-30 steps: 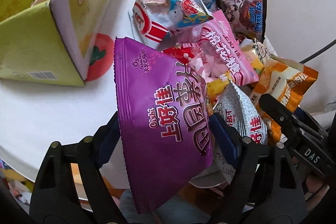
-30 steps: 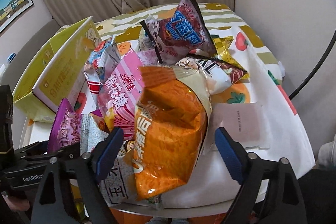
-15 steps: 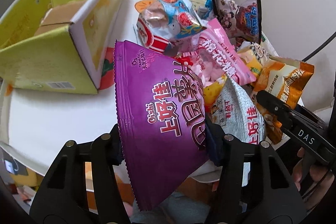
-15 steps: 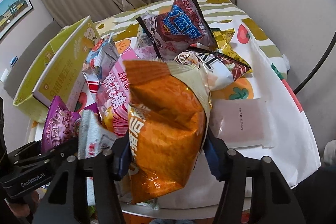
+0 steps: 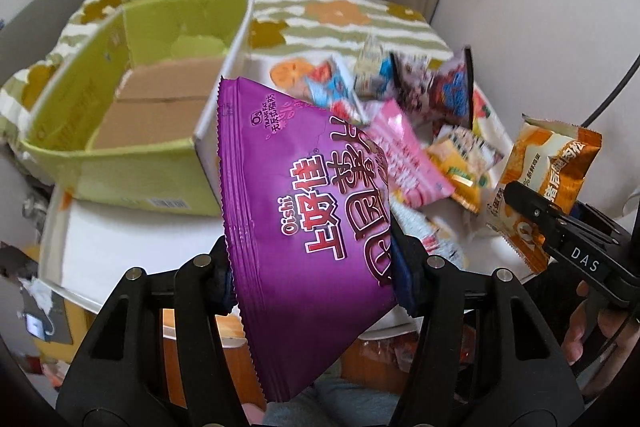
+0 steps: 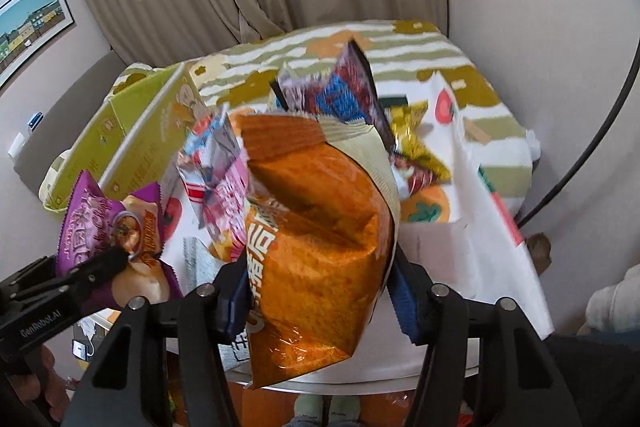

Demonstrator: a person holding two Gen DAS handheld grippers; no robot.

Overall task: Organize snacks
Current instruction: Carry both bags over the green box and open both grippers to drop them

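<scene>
I am holding one snack bag (image 5: 304,227) in my left claw (image 5: 312,275) and another bag (image 6: 320,243) in my right claw (image 6: 316,291), both hanging above the table's (image 5: 120,243) near edge. The open box (image 5: 132,115) is sitting far left on the table, and the snack pile (image 5: 420,119) is lying to its right.

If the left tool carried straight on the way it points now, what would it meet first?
Probably the green cardboard box. The left tool, shut on the purple snack bag, points over bare table toward the box's near right corner. Depth is unclear, so it might pass just above the rim.
</scene>
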